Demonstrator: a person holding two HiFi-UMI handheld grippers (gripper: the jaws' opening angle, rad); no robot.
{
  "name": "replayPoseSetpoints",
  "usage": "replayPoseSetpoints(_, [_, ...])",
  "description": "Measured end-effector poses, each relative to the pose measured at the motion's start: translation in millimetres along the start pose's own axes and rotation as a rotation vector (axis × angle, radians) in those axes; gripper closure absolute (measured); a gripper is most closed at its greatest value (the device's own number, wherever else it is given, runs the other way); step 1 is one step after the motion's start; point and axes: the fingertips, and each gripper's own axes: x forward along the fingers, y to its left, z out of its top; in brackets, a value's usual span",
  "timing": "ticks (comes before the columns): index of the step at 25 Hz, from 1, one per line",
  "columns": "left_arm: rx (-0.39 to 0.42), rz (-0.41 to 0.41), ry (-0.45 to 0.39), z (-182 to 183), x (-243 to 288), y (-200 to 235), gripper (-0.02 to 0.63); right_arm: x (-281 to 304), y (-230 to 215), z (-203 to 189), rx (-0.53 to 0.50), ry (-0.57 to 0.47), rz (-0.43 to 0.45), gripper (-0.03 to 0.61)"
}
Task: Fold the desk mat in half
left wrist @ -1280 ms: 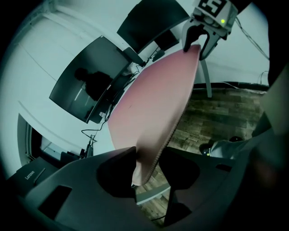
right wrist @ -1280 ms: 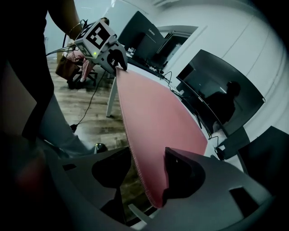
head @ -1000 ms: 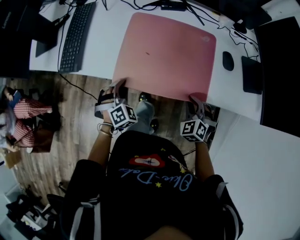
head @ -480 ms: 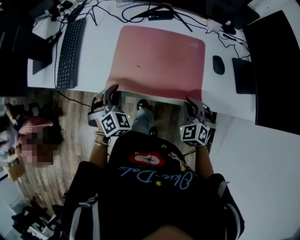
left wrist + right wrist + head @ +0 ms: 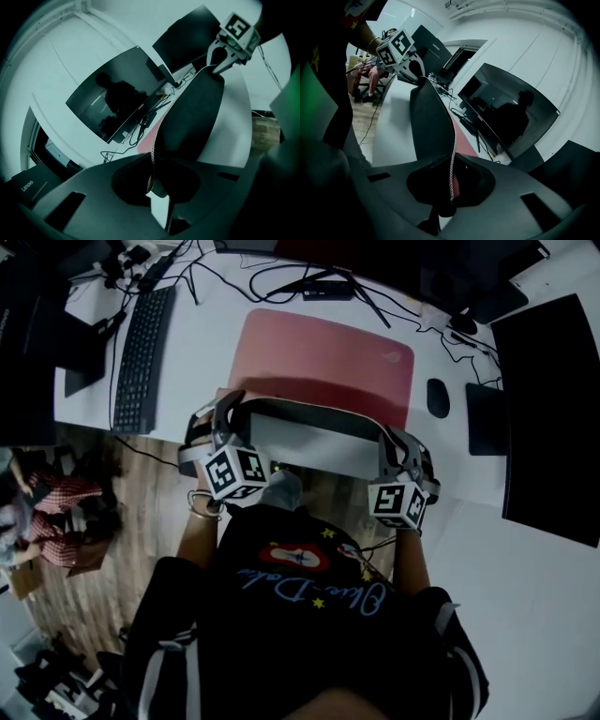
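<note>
Midway: left gripper (image 5: 228, 407) and right gripper (image 5: 392, 437) each pinched a near corner of the desk mat (image 5: 323, 360), its near edge raised over the desk (image 5: 202, 343); next, that edge probably needed carrying across to the far edge.

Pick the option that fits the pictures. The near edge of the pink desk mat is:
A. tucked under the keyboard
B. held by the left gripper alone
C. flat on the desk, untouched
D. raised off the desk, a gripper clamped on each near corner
D: in the head view the near edge of the desk mat is up, dark underside showing, with the left gripper and right gripper shut on its corners.
</note>
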Motion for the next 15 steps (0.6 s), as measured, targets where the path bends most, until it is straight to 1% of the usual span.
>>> replayPoseSetpoints(3, [-0.018,0.002,-0.006,6,18,12,0.595,16,-17,8,-0.021,0.010,-0.010,0.565])
replayPoseSetpoints(7, [-0.029,-0.012,-0.007,15,44,22,0.595,38,-35,8,-0.027,0.037,-0.017,0.565])
replayPoseSetpoints(15, [0.001,-0.072,-0.001,26,100,36,0.594,86,-68,9,-0.026,0.086,-0.038,0.565])
